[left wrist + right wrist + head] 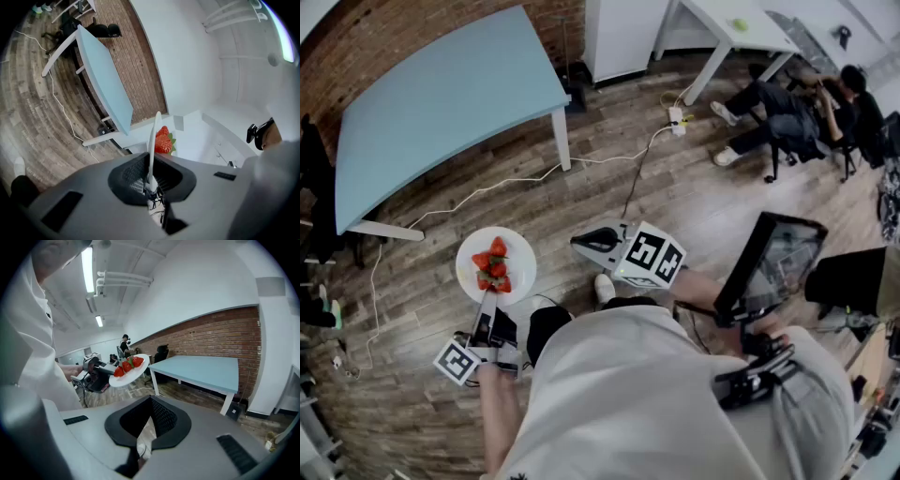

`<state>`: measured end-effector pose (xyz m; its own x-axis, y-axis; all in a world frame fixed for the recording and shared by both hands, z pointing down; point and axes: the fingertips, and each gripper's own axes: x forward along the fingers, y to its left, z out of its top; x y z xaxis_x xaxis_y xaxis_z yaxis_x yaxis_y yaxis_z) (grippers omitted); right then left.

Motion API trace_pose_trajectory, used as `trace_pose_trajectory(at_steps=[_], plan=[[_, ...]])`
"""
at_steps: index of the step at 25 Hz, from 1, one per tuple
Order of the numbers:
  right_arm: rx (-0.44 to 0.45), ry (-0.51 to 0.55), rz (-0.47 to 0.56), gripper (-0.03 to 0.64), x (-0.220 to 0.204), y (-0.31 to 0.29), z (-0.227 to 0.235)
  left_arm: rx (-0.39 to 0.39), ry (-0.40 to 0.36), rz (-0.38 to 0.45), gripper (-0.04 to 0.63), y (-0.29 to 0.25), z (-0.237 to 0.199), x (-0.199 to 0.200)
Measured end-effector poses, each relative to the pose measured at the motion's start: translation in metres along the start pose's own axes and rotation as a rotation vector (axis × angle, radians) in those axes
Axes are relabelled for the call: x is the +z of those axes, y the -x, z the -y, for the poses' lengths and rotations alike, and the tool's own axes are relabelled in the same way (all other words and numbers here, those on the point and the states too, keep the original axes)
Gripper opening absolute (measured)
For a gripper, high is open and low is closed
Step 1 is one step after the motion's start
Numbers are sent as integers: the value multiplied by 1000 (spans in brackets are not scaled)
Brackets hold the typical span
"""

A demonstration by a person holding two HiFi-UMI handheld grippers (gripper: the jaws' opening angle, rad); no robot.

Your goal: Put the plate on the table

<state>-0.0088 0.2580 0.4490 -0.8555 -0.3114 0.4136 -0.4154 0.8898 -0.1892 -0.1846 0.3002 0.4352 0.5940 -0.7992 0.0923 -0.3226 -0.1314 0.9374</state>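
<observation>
A white plate (517, 251) with several strawberries (495, 265) hangs in the air above the wooden floor. My left gripper (487, 300) is shut on its near rim. In the left gripper view the plate (153, 136) shows edge-on between the jaws, with the strawberries (162, 139) just behind it. The light blue table (441, 98) stands beyond the plate, at the upper left. My right gripper (587, 244) hovers to the right of the plate, shut and holding nothing. Its own view shows the plate (137, 373), the left gripper (108, 371) and the table (206, 369) ahead.
A white cable (534, 176) runs across the floor to a power strip (677, 116). A white desk (736, 28) and a seated person (787, 108) are at the upper right. A dark tilted screen (769, 262) is close at my right. A brick wall (211, 333) lies behind the blue table.
</observation>
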Motion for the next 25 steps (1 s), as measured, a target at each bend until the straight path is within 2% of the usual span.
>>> trace_pose_trajectory(at_steps=[6,10,16,23,25], plan=[[-32,-11,21,8,-13,47,19,-3,5,-61,18,-33,26,-42],[-49,-13,19,8,-20,62,32,-17,-6,-92,18,-53,34,-50],[-29,-8,13,8,-25,71,35,-3,-15,-102,18,-66,33,-60],[-74,11,25,12,-21,79,55,3,-16,-116,18,-87,36,-62],[-67,7,50,58,-16,79,63,8,-19,-120,18,-96,35,-59]])
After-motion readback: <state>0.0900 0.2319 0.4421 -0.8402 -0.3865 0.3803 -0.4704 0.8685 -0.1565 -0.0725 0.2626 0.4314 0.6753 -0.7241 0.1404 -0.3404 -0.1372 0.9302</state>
